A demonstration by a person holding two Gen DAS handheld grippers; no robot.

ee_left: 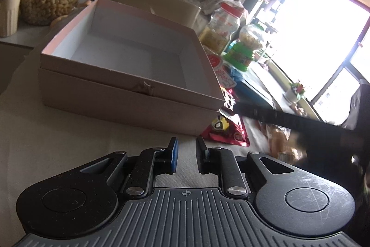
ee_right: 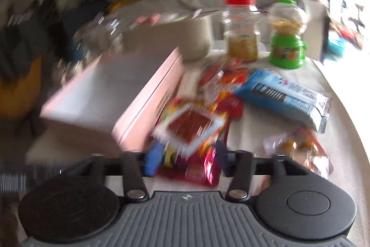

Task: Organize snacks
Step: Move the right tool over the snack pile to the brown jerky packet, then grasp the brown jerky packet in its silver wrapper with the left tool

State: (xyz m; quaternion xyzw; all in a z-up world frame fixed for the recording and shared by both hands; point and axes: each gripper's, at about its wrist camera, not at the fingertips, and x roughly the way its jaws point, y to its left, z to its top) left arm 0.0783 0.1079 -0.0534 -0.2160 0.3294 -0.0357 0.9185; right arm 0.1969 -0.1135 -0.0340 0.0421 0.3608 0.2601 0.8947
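— Snack packets (ee_right: 196,129) lie heaped just ahead of the right gripper (ee_right: 185,161), a red one between its part-open jaws; whether the pads press it, blur hides.
— Around them?
— Pink box (ee_right: 104,94) to their left, blue wrapper (ee_right: 284,96) to the right with its long axis running away leftward, jars (ee_right: 242,34) beyond.
— Left gripper (ee_left: 185,154)?
— Nearly shut, empty, with the open box (ee_left: 129,57) ahead.
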